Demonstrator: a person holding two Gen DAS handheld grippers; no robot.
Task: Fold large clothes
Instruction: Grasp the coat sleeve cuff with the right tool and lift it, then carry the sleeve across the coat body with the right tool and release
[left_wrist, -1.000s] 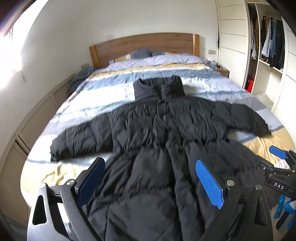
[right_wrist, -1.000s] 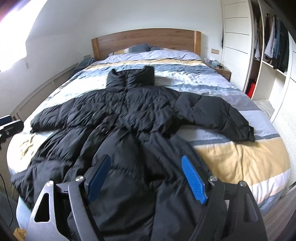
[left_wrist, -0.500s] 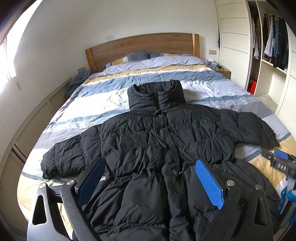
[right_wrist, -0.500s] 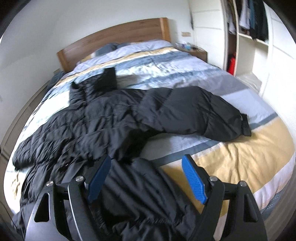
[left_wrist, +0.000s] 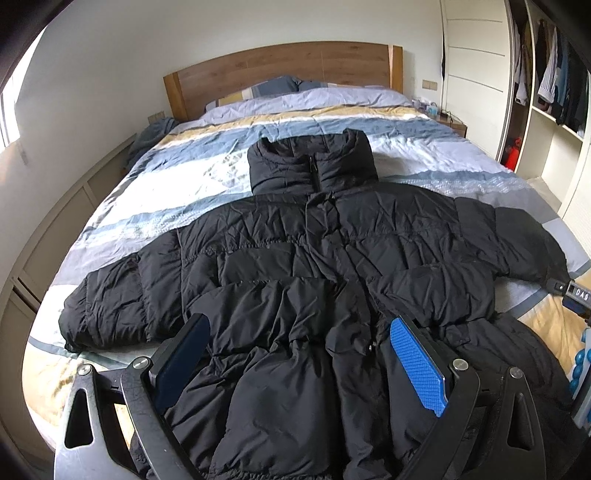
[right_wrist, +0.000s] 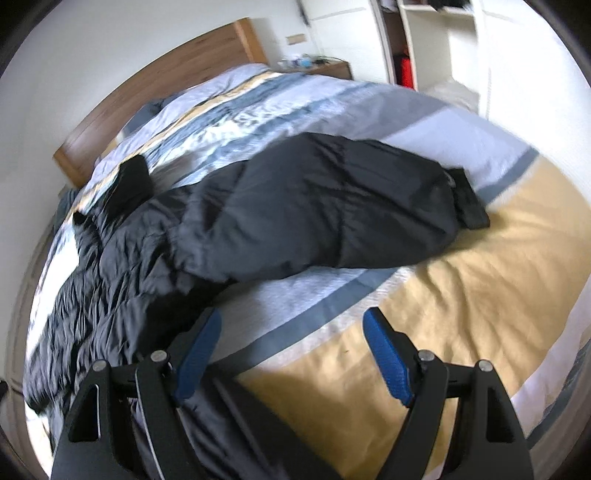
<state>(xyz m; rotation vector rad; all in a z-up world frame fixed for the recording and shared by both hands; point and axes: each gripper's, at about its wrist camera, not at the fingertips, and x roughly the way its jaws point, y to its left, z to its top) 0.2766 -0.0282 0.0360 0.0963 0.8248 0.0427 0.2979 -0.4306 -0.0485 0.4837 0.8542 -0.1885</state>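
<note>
A black puffer jacket (left_wrist: 317, 266) lies front-up across a striped bed (left_wrist: 207, 170), collar toward the wooden headboard (left_wrist: 280, 74), sleeves spread to either side. The left claw (left_wrist: 299, 354) hangs over the jacket's lower front, jaws wide apart and empty. The right claw (right_wrist: 291, 350), also spread and empty, hovers above the bedspread, with the jacket's sleeve (right_wrist: 332, 206) just ahead of it.

We see the left black-framed hand-held gripper (left_wrist: 297, 360) with blue textured pads (left_wrist: 417, 365) and silver screws. Our right hand-held gripper (right_wrist: 291, 354) matches: black triangular cut-out arms, blue pads (right_wrist: 388, 360), silver bolts.
</note>
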